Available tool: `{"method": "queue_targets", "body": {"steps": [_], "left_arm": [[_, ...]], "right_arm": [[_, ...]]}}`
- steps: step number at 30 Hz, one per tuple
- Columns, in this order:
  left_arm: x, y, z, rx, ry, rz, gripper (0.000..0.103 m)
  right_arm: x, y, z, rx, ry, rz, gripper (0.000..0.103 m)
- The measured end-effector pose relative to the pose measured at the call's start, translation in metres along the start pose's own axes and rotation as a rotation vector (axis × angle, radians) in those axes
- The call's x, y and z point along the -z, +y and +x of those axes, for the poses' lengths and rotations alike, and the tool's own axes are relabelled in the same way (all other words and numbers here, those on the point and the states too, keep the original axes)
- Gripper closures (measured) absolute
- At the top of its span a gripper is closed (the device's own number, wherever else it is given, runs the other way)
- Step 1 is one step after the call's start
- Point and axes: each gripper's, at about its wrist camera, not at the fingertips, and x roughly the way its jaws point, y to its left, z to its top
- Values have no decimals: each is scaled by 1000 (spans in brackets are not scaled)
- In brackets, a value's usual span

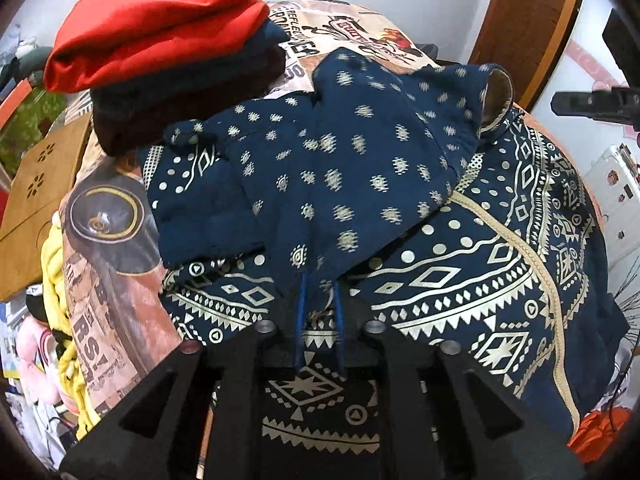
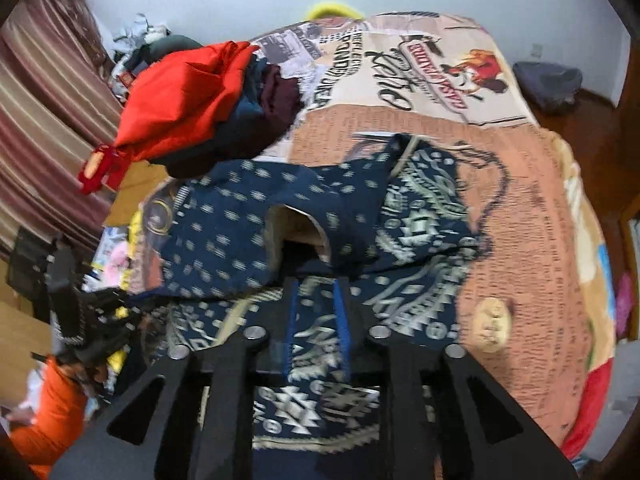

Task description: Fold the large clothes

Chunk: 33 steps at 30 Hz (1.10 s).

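— Where's the garment (image 1: 400,208) right now?

— Spread on the bed (image 2: 532,216), on the printed blanket, toward the near edge. Navy cloth with cream patterns. A dotted part is folded over the top of the part with the big diamond borders.

— And the left gripper (image 1: 319,280)?

— Its fingers are close together, pinching a fold of the dotted cloth. The blue pads (image 1: 303,304) go straight up into the fabric, which drapes over the tips.

— The right gripper (image 2: 316,276)?

— Same sort of thing, from what I can see. Its fingers stand a narrow way apart with navy cloth lying between and over them, and the tips run under a raised edge where the pale lining shows. That view is blurred, so I can't swear how firm the grip is, but cloth is between the pads.

— What else is on the bed?

— A pile (image 2: 224,120) of folded clothes near the far left corner, just beyond the garment: red piece (image 1: 156,28) on top, dark blue and maroon ones under it. The pile's near edge touches or overlaps the navy cloth.

— Anything off the bed?

— A wooden board (image 1: 44,184) with small cut-outs beside the left edge, and something yellow and knitted hanging there.
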Motion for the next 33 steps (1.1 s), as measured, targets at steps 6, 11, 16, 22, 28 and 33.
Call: {"method": "queue_targets", "body": {"steps": [6, 11, 16, 22, 28, 33], "left_arm": [[8, 7, 7, -44, 5, -16, 62], [8, 10, 12, -43, 0, -25, 57], [5, 16, 17, -43, -5, -40, 56], [-3, 20, 20, -69, -18, -49, 57], [-15, 25, 0, -78, -94, -77, 67], [-18, 25, -17, -87, -135, -81, 67]], "right_arm": [[-11, 13, 21, -64, -8, 24, 51], [-26, 11, 55, -86, 22, 95, 51], [-43, 4, 76, -55, -29, 126, 59], [-47, 5, 78, -60, -29, 99, 96], [-22, 21, 20, -107, -104, 0, 97], [11, 21, -14, -82, -101, -42, 97]]}}
